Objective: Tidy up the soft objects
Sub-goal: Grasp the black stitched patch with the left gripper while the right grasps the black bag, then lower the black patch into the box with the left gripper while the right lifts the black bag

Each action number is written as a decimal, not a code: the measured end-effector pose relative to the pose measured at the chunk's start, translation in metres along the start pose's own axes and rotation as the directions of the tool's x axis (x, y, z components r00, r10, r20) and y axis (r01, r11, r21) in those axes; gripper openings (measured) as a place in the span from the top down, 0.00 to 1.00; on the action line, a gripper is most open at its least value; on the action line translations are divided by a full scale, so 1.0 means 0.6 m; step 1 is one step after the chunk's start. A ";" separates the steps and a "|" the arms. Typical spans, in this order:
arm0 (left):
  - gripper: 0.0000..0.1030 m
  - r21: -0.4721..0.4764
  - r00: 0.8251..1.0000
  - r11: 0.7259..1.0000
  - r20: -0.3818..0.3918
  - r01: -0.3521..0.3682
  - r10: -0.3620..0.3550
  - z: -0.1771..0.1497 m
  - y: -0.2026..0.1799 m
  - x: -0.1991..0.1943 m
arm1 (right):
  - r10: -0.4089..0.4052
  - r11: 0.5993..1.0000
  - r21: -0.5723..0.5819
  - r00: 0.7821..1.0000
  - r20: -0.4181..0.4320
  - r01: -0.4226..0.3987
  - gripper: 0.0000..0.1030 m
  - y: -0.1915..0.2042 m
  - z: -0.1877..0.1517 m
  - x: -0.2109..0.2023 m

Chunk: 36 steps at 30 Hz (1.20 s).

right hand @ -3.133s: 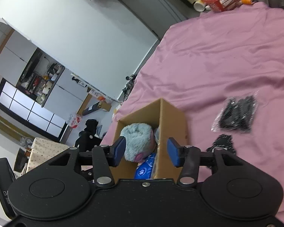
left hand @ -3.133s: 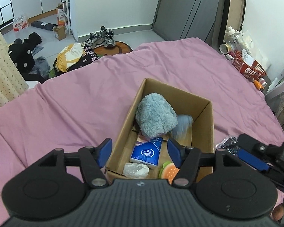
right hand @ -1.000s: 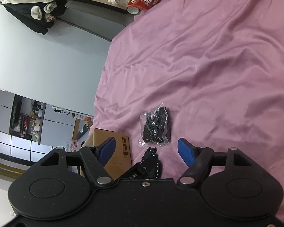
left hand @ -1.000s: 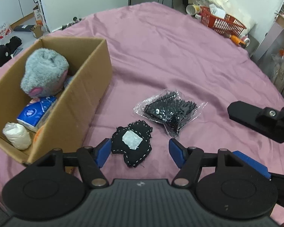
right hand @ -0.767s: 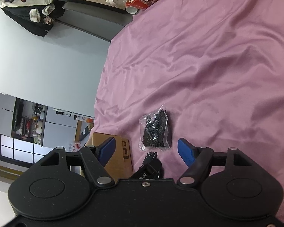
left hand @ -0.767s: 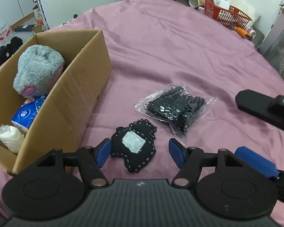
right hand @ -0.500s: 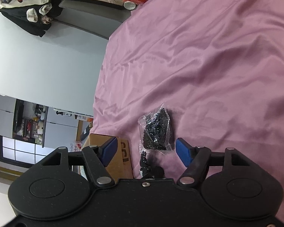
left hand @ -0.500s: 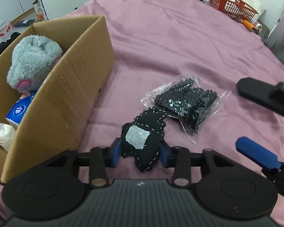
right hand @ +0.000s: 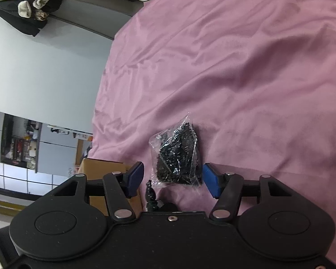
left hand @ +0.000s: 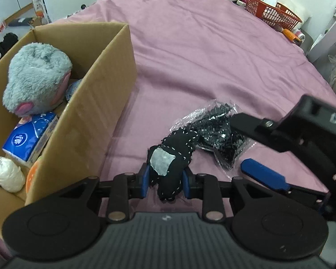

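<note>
A black fabric piece (left hand: 174, 148) with white stitching and a grey patch is pinched between the blue pads of my left gripper (left hand: 165, 179), which is shut on it just above the pink bedsheet (left hand: 201, 56). Right of it lies a clear bag of black items (left hand: 215, 130). In the right wrist view this bag (right hand: 179, 157) sits between the pads of my right gripper (right hand: 173, 174), whose jaws are closing with small gaps left on both sides. A cardboard box (left hand: 114, 85) stands to the left, holding a grey plush (left hand: 35, 76).
The box also holds a blue tissue pack (left hand: 26, 134) and a white wrapped roll (left hand: 4, 174). A red basket (left hand: 271, 15) and bottles stand past the bed's far right edge. The sheet beyond the bag is bare fabric.
My left gripper came down and shut on the black fabric piece, lifting one end. My right gripper moved down over the clear bag and its jaws narrowed around it.
</note>
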<state>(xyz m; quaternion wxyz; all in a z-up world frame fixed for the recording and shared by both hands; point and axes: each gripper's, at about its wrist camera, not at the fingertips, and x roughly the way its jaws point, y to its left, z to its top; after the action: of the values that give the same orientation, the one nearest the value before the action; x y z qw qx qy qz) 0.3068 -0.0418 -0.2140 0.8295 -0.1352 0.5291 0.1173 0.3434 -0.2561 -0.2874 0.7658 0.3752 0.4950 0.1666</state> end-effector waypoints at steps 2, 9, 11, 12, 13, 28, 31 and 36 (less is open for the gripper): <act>0.73 -0.007 1.000 1.000 -0.011 0.011 -0.011 0.004 0.004 0.002 | -0.016 1.000 -0.013 1.000 -0.006 0.016 0.47 0.003 -0.002 0.007; 0.73 0.002 0.999 1.000 -0.030 0.031 -0.031 0.011 0.008 0.006 | -0.066 0.995 -0.073 0.998 -0.004 0.066 0.80 0.007 -0.006 0.007; 0.73 0.008 0.999 0.999 -0.028 0.031 -0.031 0.010 0.008 0.005 | -0.079 0.990 -0.113 0.997 0.004 0.079 0.82 0.018 -0.011 0.000; 0.73 0.006 0.999 0.999 -0.031 0.037 -0.037 0.010 0.009 0.005 | -0.081 0.990 -0.115 0.997 0.002 0.080 0.83 0.018 -0.012 -0.002; 0.73 0.004 0.999 0.999 -0.032 0.043 -0.043 0.009 0.011 0.005 | -0.086 0.990 -0.115 0.996 0.004 0.086 0.83 0.018 -0.014 -0.007; 0.73 0.032 0.995 0.997 0.057 0.075 -0.077 -0.011 0.025 -0.083 | -0.047 0.989 -0.135 0.992 0.117 0.063 0.85 0.043 -0.025 -0.102; 0.73 0.044 0.993 0.996 0.080 0.079 -0.083 -0.008 0.023 -0.108 | -0.022 0.989 -0.140 0.991 0.133 0.041 0.85 0.053 -0.029 -0.115; 0.73 0.051 0.988 0.994 0.113 0.096 -0.101 -0.002 0.030 -0.151 | 0.022 0.986 -0.166 0.987 0.160 0.005 0.86 0.071 -0.032 -0.139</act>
<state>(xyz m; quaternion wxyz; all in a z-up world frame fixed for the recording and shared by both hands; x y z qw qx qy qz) 0.2621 -0.0304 -0.1338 0.8665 -0.1353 0.4752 0.0716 0.2934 -0.2721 -0.2075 0.8313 0.3245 0.4142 0.1793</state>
